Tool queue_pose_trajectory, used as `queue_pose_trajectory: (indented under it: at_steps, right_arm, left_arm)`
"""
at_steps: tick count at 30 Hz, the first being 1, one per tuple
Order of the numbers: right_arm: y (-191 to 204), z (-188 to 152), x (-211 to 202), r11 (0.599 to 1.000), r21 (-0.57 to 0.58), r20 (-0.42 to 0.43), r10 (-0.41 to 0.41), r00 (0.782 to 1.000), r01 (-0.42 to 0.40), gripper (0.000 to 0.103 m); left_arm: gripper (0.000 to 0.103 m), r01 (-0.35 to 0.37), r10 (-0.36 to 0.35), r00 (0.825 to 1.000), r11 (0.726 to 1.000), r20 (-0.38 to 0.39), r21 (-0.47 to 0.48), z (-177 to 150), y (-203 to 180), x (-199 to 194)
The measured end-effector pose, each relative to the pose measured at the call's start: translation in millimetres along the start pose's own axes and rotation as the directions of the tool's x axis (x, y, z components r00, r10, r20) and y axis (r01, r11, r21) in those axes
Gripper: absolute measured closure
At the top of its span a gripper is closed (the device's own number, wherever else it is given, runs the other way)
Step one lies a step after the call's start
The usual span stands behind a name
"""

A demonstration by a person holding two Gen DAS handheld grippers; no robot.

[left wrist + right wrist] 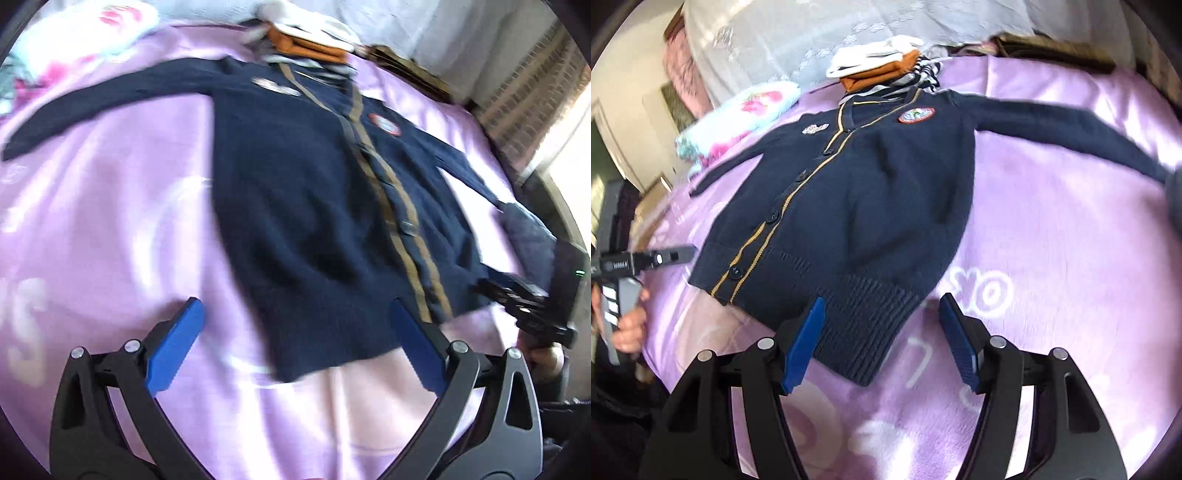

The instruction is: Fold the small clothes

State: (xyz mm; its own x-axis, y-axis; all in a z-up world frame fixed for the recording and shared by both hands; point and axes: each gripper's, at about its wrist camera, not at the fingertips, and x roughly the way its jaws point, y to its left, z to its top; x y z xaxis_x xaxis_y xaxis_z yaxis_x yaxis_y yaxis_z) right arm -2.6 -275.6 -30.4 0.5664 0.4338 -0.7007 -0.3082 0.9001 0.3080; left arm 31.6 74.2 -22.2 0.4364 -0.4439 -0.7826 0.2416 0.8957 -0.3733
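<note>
ITEM: navy cardigan (871,192) lies flat, sleeves spread, on pink blanket (1052,236) | HANDLING: we judge it soft, light, limp knit | GRIP: ribbed hem corners or shoulders | FINGERS: left gripper (297,347) wide, empty; right gripper (882,345) wide, empty, above hem

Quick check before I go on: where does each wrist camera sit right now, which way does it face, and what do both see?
Left wrist: behind the open left tool, facing up the bed over the cardigan hem; the right tool and hand show at right.
Right wrist: behind the open right tool, over the hem's other corner; the left tool and hand show at left.
Shared: cardigan, folded pile beyond its collar, floral cloth.
</note>
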Motion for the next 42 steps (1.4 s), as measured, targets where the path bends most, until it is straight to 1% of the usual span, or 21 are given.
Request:
queue_pose_trajectory:
  at_steps: [2,4,6,7,9,11,14,17,20,22,24,26,27,28,29,30,32,37,39,40,42]
  right_arm:
    - [2,0,2,1.000,0.007,0.019,0.009,1.000,-0.009,0.038]
    - [4,2,6,1.000,0.018,0.028,0.021,0.999,-0.022,0.044]
    - [5,3,6,0.998,0.035,0.032,0.051,0.998,-0.053,0.069]
    - [4,2,5,0.996,0.041,0.034,0.073,0.997,-0.074,0.075]
    - [4,1,-2,0.996,0.039,0.048,0.074,0.996,-0.076,0.088]
    - [5,1,-10,0.996,0.040,0.060,0.082,0.995,-0.084,0.094]
    - [6,1,-20,0.996,0.027,0.061,0.086,0.994,-0.088,0.095]
    - [-4,-7,-5,0.995,0.055,-0.007,0.084,0.996,-0.084,0.095]
    - [-7,-10,-4,0.992,0.073,-0.002,0.102,0.995,-0.102,0.095]
    - [-11,-6,-4,0.987,0.109,0.000,0.123,0.992,-0.122,0.089]
    - [-15,-2,-1,0.972,0.155,0.005,0.177,0.984,-0.175,0.055]
    - [-11,3,6,0.969,0.168,0.013,0.180,0.984,-0.179,0.055]
    - [-8,6,9,0.973,0.157,0.019,0.170,0.985,-0.171,0.062]
    - [-4,8,13,0.977,0.144,0.023,0.155,0.988,-0.157,0.071]
    - [-4,9,16,0.978,0.142,0.021,0.151,0.988,-0.153,0.086]
    - [-4,10,17,0.976,0.146,0.022,0.158,0.987,-0.160,0.091]
    - [-1,9,9,0.982,0.116,0.035,0.146,0.989,-0.149,0.092]
    - [13,-1,-15,0.989,0.003,0.007,0.147,0.989,-0.147,0.093]
    - [13,-9,-1,0.992,-0.037,-0.075,0.118,0.990,-0.121,0.092]
    - [10,-10,1,0.991,-0.035,-0.066,0.125,0.990,-0.127,0.091]
    - [3,-6,-6,0.988,0.010,-0.080,0.153,0.985,-0.153,0.074]
  left_arm:
    - [0.002,0.086,-0.087,0.995,0.996,-0.047,-0.024,6,-6,22]
    - [0.002,0.012,-0.011,1.000,1.000,-0.021,0.028,9,-16,34]
    - [0.005,-0.007,0.007,1.000,0.999,-0.004,0.033,10,-19,36]
    - [0.012,-0.007,0.007,1.000,1.000,0.008,0.028,9,-18,33]
    - [0.048,-0.004,0.004,1.000,1.000,0.024,0.003,6,-10,24]
    - [0.075,0.067,-0.066,0.998,0.997,0.024,-0.025,2,-2,16]
    - [0.084,0.056,-0.055,0.998,0.998,0.032,-0.014,-4,-3,5]
    - [0.085,0.038,-0.038,0.999,0.999,0.022,0.004,-11,-1,6]
    - [0.083,0.087,-0.087,0.996,0.995,0.002,-0.054,-12,10,11]
    - [0.068,0.083,-0.084,0.996,0.994,-0.003,-0.072,-8,12,10]
    - [0.042,0.138,-0.138,0.990,0.985,0.008,-0.106,-2,15,12]
    - [0.031,0.125,-0.124,0.992,0.986,0.022,-0.107,5,12,16]
    - [0.030,0.090,-0.088,0.996,0.991,0.023,-0.094,10,7,21]
    - [0.031,0.068,-0.066,0.998,0.995,0.021,-0.079,13,3,24]
    - [0.044,0.036,-0.035,0.999,0.998,0.023,-0.054,16,-1,28]
    - [0.060,0.014,-0.013,1.000,0.999,0.026,-0.038,17,-3,31]
    - [0.084,0.049,-0.048,0.998,0.998,0.032,-0.041,15,-1,24]
    - [0.087,0.051,-0.051,0.997,0.999,0.050,0.008,-2,-6,-4]
    - [0.077,0.017,-0.017,1.000,1.000,0.009,0.024,-8,-5,6]
    - [0.073,-0.002,0.002,1.000,1.000,-0.022,0.010,-10,0,15]
    - [0.067,0.030,-0.030,0.999,0.999,-0.017,-0.021,-9,8,9]
